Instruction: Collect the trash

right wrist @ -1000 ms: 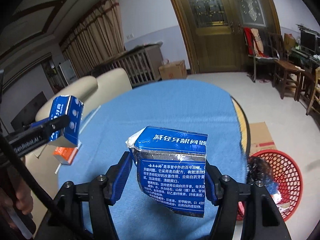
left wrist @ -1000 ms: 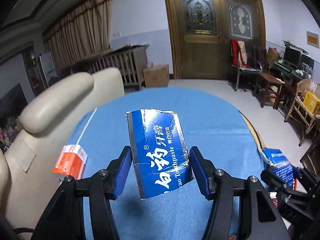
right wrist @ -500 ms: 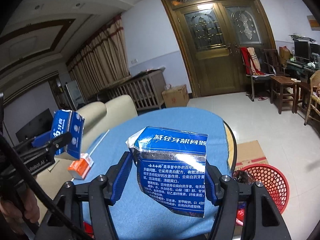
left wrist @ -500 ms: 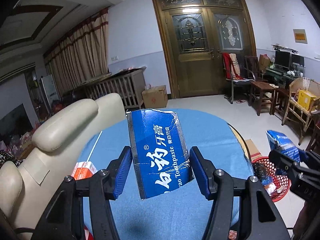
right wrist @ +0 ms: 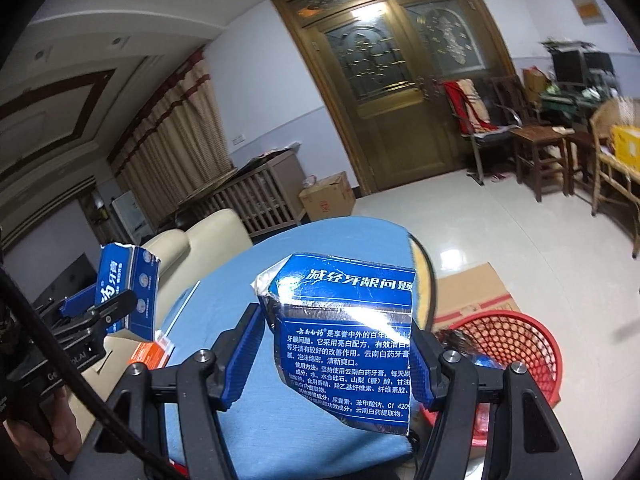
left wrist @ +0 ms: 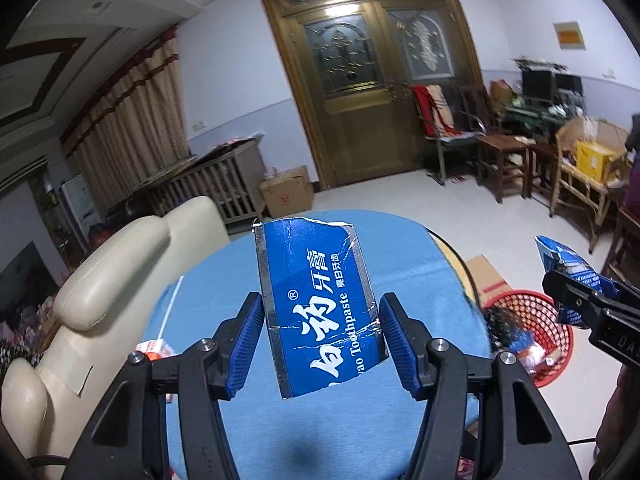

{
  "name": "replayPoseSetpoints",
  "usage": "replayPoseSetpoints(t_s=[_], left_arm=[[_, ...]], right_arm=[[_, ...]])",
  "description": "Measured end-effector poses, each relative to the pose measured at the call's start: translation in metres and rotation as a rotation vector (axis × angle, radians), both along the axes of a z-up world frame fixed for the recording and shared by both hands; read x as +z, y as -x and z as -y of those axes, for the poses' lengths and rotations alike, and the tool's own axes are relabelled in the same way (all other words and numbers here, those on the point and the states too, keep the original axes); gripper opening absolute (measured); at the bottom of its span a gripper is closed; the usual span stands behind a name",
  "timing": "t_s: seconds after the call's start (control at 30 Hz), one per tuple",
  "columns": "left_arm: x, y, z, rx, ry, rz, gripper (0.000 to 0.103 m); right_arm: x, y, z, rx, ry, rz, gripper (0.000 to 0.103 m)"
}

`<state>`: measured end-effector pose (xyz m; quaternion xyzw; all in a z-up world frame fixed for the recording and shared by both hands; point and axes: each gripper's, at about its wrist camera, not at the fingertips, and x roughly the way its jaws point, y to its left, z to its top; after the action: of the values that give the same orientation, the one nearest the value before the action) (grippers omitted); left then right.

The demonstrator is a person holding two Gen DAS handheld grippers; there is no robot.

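Note:
My left gripper (left wrist: 322,342) is shut on a torn blue toothpaste box piece (left wrist: 320,300) held above the blue-clothed round table (left wrist: 400,248). My right gripper (right wrist: 334,354) is shut on another crumpled blue toothpaste box piece (right wrist: 348,336), held over the table's right side. A red mesh trash basket (right wrist: 516,344) with trash in it stands on the floor right of the table; it also shows in the left wrist view (left wrist: 532,332). An orange box (right wrist: 148,354) lies on the table's left side. The left gripper and its box also show in the right wrist view (right wrist: 124,292).
A cream sofa (left wrist: 120,264) borders the table on the left. Flattened cardboard (right wrist: 472,292) lies on the floor behind the basket. Wooden chairs and tables (left wrist: 520,160) stand at the far right, a wooden door (left wrist: 376,100) at the back.
Both grippers have risen and tilted up with their box pieces, showing more of the room. The red basket has come into the left wrist view.

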<state>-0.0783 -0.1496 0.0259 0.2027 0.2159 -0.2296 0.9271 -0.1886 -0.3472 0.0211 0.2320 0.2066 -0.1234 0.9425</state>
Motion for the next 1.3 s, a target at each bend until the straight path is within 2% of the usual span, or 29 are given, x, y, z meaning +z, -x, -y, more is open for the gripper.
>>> replayPoseSetpoints(t_s=[0.37, 0.7, 0.83, 0.93, 1.07, 1.2, 1.3], left_arm=[[-0.023, 0.023, 0.098, -0.153, -0.106, -0.004, 0.061], [-0.06, 0.03, 0.175, -0.289, -0.167, -0.074, 0.062], [-0.083, 0.017, 0.199, -0.334, -0.165, -0.181, 0.063], [-0.106, 0.006, 0.218, -0.415, -0.144, -0.315, 0.064], [-0.129, -0.011, 0.235, -0.456, -0.125, -0.463, 0.064], [-0.133, -0.016, 0.23, -0.458, -0.108, -0.473, 0.064], [-0.116, -0.015, 0.215, -0.449, -0.096, -0.443, 0.064]], right_arm=[[-0.035, 0.048, 0.086, -0.142, -0.14, -0.027, 0.067], [-0.091, 0.07, 0.156, -0.212, -0.364, -0.057, 0.068], [-0.122, 0.072, 0.182, -0.238, -0.48, -0.067, 0.068], [-0.145, 0.068, 0.199, -0.242, -0.555, -0.074, 0.069], [-0.171, 0.064, 0.212, -0.246, -0.662, -0.051, 0.07], [-0.182, 0.056, 0.217, -0.272, -0.683, -0.059, 0.075], [-0.175, 0.049, 0.213, -0.261, -0.648, -0.073, 0.075]])
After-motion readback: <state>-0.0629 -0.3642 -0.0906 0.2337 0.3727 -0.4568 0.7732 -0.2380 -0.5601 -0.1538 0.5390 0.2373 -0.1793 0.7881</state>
